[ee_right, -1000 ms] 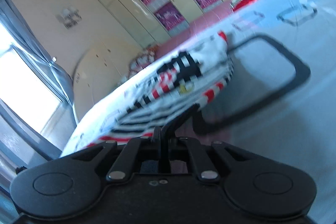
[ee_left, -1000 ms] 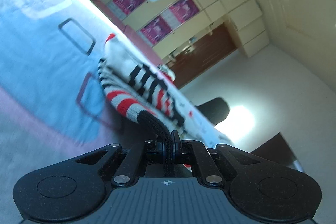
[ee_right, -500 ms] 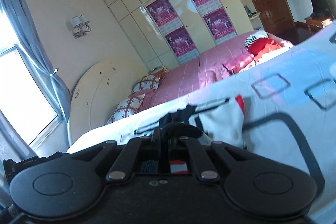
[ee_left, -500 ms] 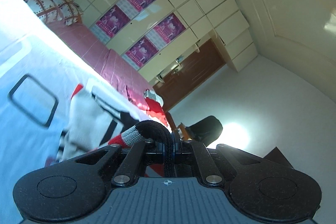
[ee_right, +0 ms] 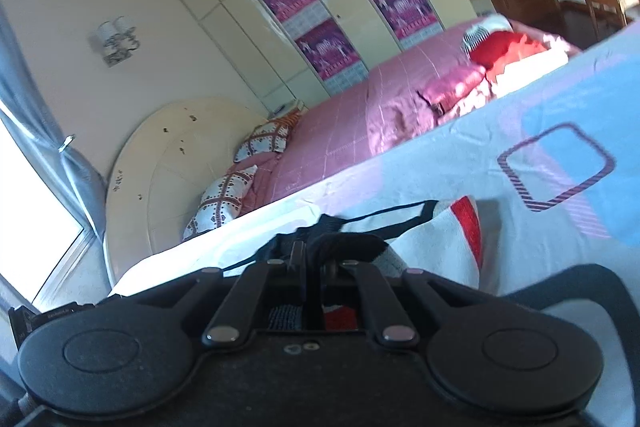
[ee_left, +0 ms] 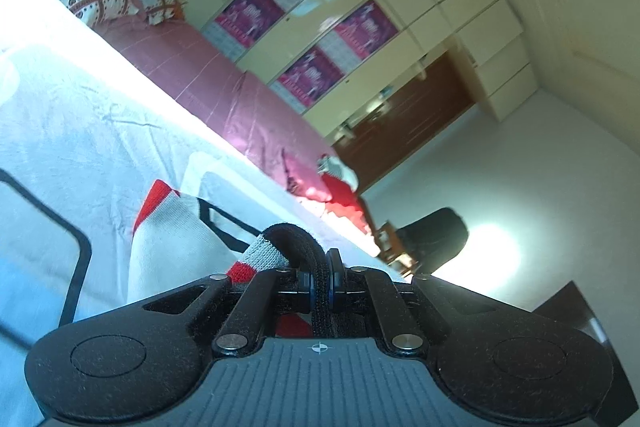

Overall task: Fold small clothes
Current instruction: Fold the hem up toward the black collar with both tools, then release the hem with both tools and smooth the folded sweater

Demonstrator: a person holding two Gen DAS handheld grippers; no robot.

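both wrist views, fold in progress. the left gripper (ee_left: pixel 320 269), lower centre of its frame, is clamped on the black ribbed hem of a small knit garment (ee_left: pixel 172 239); the right gripper (ee_right: pixel 312 261) pinches the same garment (ee_right: pixel 440 239) likewise. the white, red-trimmed cloth trails onto the patterned bedsheet (ee_left: pixel 80 147) just beyond the jaws. judged status: one fold under way, not yet laid flat; release and smoothing remain.

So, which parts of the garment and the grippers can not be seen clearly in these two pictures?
- Left wrist view: the left gripper body covers the near part of the garment, so its whole shape is unknown.
- Right wrist view: the right gripper body hides the pinched hem; the pads cannot be seen.
- Both views: fold progress unclear.
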